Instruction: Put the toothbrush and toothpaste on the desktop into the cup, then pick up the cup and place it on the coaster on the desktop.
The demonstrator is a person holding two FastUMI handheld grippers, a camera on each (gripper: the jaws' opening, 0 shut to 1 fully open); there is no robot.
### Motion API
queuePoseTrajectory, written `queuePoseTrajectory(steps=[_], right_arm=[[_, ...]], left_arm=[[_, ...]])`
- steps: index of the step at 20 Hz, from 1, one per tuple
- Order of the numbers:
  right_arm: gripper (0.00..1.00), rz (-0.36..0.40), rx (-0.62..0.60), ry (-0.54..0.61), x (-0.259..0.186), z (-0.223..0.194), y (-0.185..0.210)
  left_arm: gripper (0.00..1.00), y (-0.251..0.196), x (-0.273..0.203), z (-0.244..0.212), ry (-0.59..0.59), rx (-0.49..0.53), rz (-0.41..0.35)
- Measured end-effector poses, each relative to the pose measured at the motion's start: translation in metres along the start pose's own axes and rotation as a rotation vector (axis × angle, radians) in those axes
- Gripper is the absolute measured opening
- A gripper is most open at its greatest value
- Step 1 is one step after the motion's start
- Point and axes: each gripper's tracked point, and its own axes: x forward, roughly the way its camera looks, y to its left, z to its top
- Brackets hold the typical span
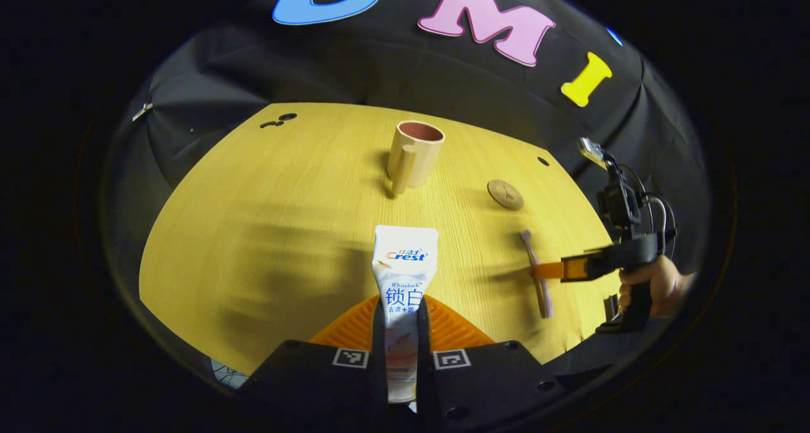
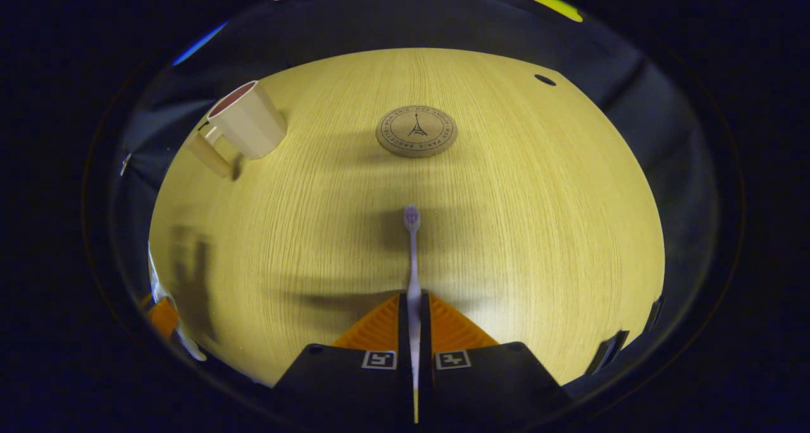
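Each hand-held gripper clamps its item lengthwise, left (image 1: 401,332) on toothpaste (image 1: 403,275), right (image 2: 414,332) on toothbrush (image 2: 412,262), likely for end-first drops into the cup (image 1: 414,154).

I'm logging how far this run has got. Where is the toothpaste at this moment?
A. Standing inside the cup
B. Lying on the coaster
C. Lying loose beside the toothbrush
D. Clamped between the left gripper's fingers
D: in the left gripper view the toothpaste sits pinched in the left gripper, short of the cup.
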Motion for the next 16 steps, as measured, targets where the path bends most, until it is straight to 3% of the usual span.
queuePoseTrajectory(steps=[7, 8, 9, 16], right_arm=[[0.07, 0.057, 0.072, -0.062, -0.023, 0.022, -0.022], [0.07, 0.064, 0.078, -0.075, -0.025, 0.024, -0.025], [0.07, 0.066, 0.086, -0.085, -0.028, 0.026, -0.028], [0.07, 0.134, 0.152, -0.156, -0.050, 0.035, -0.037]], left_arm=[[0.23, 0.003, -0.009, 0.113, -0.164, -0.023, -0.053], [0.27, 0.002, -0.008, 0.131, -0.188, -0.015, -0.060], [0.23, -0.001, -0.007, 0.149, -0.212, -0.006, -0.069], [0.22, -0.036, 0.030, 0.253, -0.379, 0.023, -0.208]])
